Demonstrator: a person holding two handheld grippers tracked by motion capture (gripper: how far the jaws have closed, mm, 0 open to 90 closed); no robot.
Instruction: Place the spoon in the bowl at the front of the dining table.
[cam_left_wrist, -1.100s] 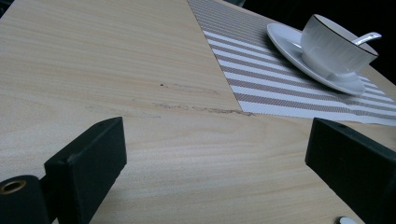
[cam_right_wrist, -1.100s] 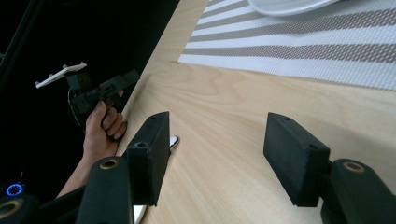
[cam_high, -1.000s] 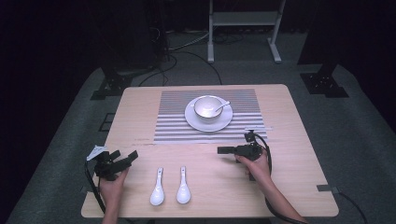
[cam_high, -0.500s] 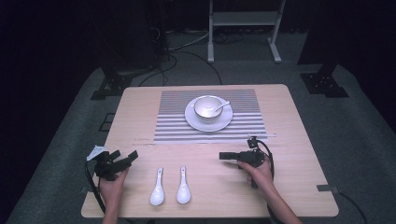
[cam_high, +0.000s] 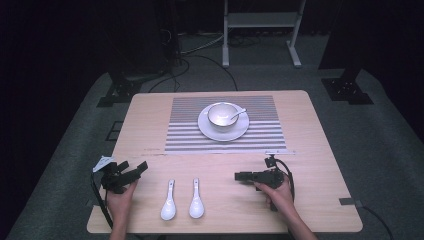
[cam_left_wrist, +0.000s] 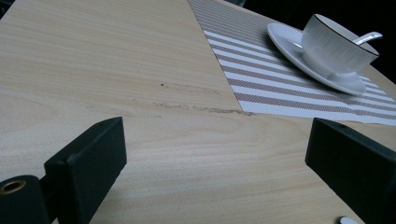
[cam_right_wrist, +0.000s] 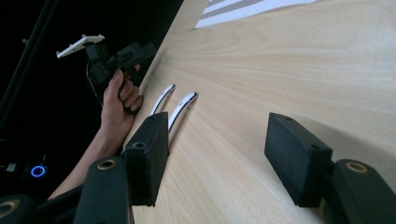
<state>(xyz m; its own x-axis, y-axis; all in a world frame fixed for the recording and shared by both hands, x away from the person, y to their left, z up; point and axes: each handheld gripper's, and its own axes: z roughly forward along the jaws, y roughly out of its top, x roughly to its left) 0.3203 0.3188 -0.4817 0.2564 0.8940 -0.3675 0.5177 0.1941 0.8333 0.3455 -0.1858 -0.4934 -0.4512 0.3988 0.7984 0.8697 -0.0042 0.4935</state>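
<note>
Two white ceramic spoons (cam_high: 169, 202) (cam_high: 196, 199) lie side by side near the table's front edge, handles pointing away from me. On the striped placemat (cam_high: 260, 132) a white cup (cam_high: 222, 114) with a spoon in it stands on a saucer (cam_high: 239, 131). My left gripper (cam_high: 134, 166) is open at the front left, with nothing between its jaws. My right gripper (cam_high: 239, 176) points left toward the spoons and is open and empty. In the right gripper view (cam_right_wrist: 217, 130) both spoon handles (cam_right_wrist: 183, 105) show just beyond the jaws. The left gripper view (cam_left_wrist: 215, 140) faces the cup (cam_left_wrist: 337, 45).
The wooden table (cam_high: 320, 150) has bare surface around the spoons and between the grippers. A faint scuffed line (cam_left_wrist: 196, 108) runs along the placemat's near edge. A metal stand (cam_high: 260, 25) and cables sit on the floor behind the table.
My right gripper has drawn back toward the table's front edge, still pointing left. The left gripper and the spoons have stayed put.
</note>
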